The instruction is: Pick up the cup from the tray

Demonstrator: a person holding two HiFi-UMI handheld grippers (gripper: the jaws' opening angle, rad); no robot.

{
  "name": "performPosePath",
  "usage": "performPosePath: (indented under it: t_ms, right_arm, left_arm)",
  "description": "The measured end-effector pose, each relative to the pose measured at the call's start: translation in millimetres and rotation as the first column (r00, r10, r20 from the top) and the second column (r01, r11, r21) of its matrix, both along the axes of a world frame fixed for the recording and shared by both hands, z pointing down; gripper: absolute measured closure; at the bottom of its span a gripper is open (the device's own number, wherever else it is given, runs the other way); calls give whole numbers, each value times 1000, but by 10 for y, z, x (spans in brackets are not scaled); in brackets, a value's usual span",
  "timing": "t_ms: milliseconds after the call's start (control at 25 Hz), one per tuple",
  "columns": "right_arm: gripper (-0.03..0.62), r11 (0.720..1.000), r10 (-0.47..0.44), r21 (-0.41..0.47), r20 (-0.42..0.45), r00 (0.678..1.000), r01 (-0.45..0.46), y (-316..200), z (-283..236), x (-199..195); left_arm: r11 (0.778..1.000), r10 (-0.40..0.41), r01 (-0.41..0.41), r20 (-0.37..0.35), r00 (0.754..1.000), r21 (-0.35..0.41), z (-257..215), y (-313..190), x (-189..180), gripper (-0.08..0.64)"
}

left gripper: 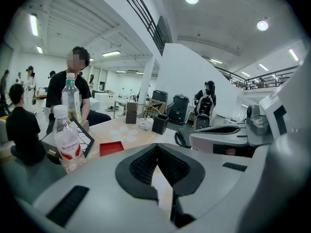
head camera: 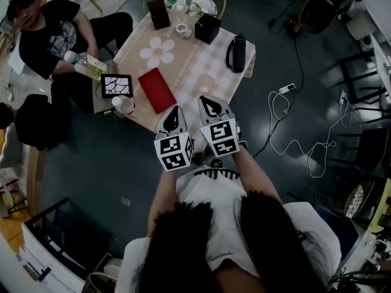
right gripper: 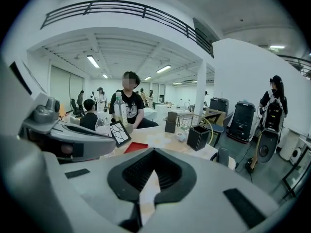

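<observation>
The grey right gripper (right gripper: 146, 198) has jaws together and empty; a small white cup (right gripper: 181, 136) stands beside a black square box (right gripper: 198, 138).

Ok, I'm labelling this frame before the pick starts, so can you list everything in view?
table: one, pale checked cloth, centre
cup: one, white, far end of the table
boxes: two, black, either side of the cup
flower mat: one, white, mid-table
tray: one, red, near left
picture frame: one, black and white, left edge
bottles: two, clear; one by the frame, one held by the seated person
handled container: one, black, right edge
power strip: one, white, floor
seated person: one, black shirt, left
left gripper: shut, empty
right gripper: shut, empty
</observation>
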State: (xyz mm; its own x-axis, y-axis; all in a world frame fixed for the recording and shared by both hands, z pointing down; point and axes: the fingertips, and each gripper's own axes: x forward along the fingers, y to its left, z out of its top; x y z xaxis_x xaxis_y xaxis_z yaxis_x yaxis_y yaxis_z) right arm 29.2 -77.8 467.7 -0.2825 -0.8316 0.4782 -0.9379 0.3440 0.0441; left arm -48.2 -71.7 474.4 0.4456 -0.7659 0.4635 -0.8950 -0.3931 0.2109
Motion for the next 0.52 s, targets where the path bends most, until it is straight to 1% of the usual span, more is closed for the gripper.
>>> performPosePath:
  t_ms: [80,240,360,520]
  right_arm:
    - [586,1000,-3,-1,0,1000,3,1,5,-1]
    - [586,1000,12,-10,37,999,-12,26,0,18]
    - [586,1000,4,-11,26,1000,-4,37,6,33]
    - [586,1000,3,-25,47,999,-2,19,62,59]
  left_arm:
    - [1000,0,0,-1,1000,-1,11,-1,-4,554]
    - [1000,12,-12,6,1000,2,19,24,16,555]
    - [1000,16,-16,6,1000,1,19,37,49,554]
    - [1000,19,-19,-5,1000,-12,46,50,99,554]
